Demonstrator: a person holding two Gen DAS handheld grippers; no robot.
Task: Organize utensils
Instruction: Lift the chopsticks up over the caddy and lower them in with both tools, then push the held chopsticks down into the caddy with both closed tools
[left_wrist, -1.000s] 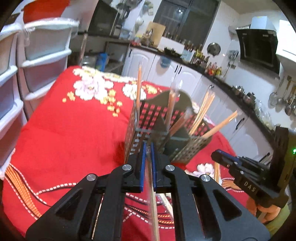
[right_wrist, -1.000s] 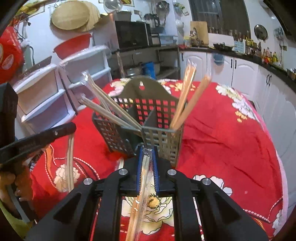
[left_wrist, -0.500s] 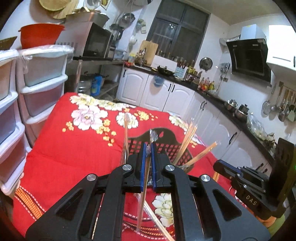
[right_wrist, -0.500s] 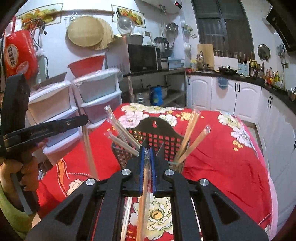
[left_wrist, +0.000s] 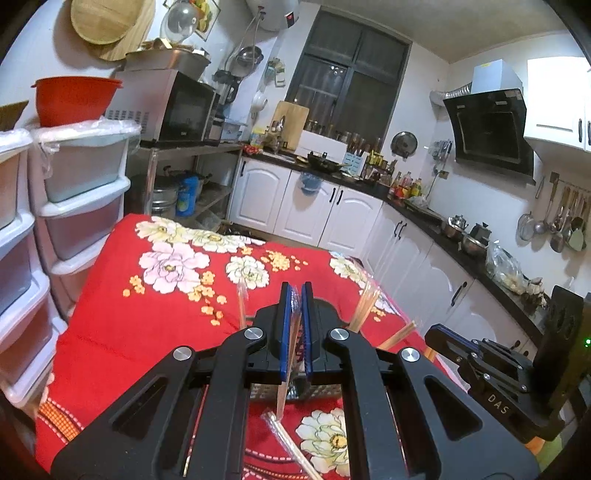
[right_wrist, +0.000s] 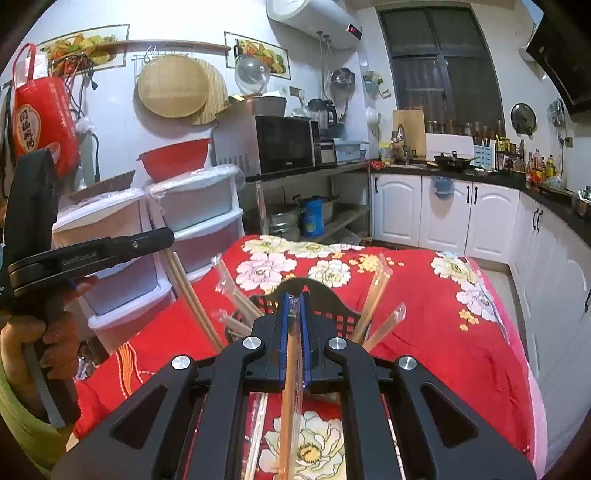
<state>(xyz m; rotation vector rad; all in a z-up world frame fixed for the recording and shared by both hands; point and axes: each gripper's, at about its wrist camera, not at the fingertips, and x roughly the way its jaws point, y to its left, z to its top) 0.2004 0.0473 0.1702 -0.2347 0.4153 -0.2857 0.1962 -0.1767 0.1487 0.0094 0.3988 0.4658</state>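
I am working two handheld grippers above a table covered with a red floral cloth (left_wrist: 110, 332). One dark lattice utensil holder (right_wrist: 314, 299) stands on the cloth, just beyond both sets of fingers and partly hidden by them. In the right wrist view I count about four wrapped chopstick pairs leaning out of the holder: two to the left (right_wrist: 236, 295) and two to the right (right_wrist: 376, 295). One more wrapped pair (left_wrist: 291, 448) lies flat on the cloth under my left gripper.

My left gripper (left_wrist: 295, 325) is pinched closed on one wrapped chopstick pair (left_wrist: 286, 384), which hangs down from its blue pads above the holder. My right gripper (right_wrist: 294, 332) is likewise clamped on one wrapped pair (right_wrist: 290, 387) that runs back towards the camera.

Both grippers point slightly downward, side by side. The person's left hand (right_wrist: 51, 339) grips its handle, with a green sleeve below.
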